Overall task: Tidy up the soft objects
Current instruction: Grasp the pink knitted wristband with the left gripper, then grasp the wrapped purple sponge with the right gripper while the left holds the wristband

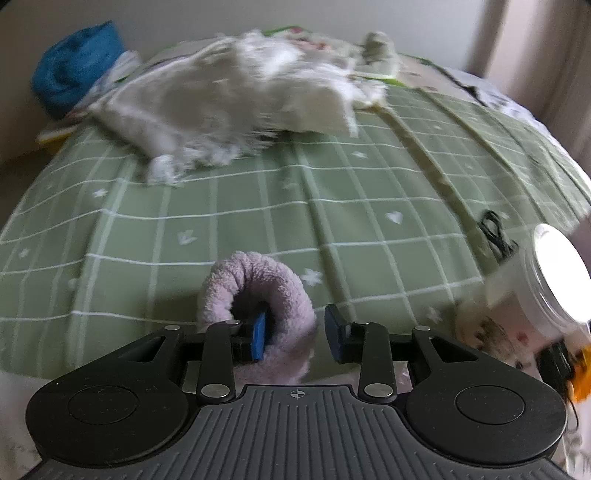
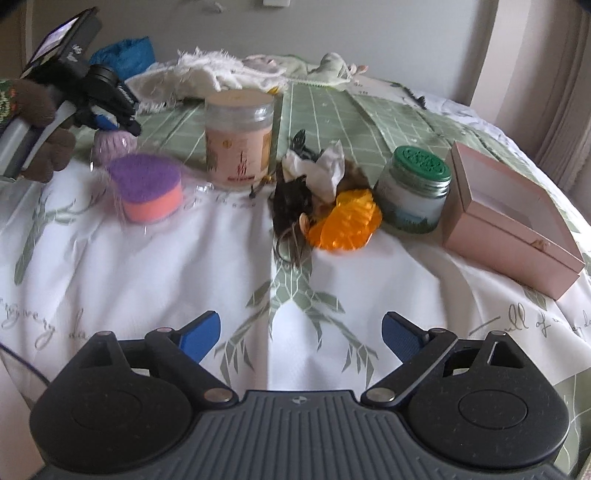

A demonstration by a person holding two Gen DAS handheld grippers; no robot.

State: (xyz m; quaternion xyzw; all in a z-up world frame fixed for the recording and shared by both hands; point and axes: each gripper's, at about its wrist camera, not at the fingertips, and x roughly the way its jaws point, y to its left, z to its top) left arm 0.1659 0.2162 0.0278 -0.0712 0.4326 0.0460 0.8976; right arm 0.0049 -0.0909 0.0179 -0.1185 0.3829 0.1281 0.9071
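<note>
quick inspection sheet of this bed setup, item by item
surface: bed with a green checked cover; a white printed sheet at the near end
job's things: fluffy lilac ring; white fringed blanket; blue towel at the far corner
clutter: tall jar, green-lidded jar, pink box, purple and pink sponge, orange plastic piece, crumpled tissue
grippers: left gripper is open, one finger inside the lilac ring, pads not pressing it; right gripper is open and holds nothing
cables: thin black loop on the cover
surroundings: plain wall, curtain
</note>
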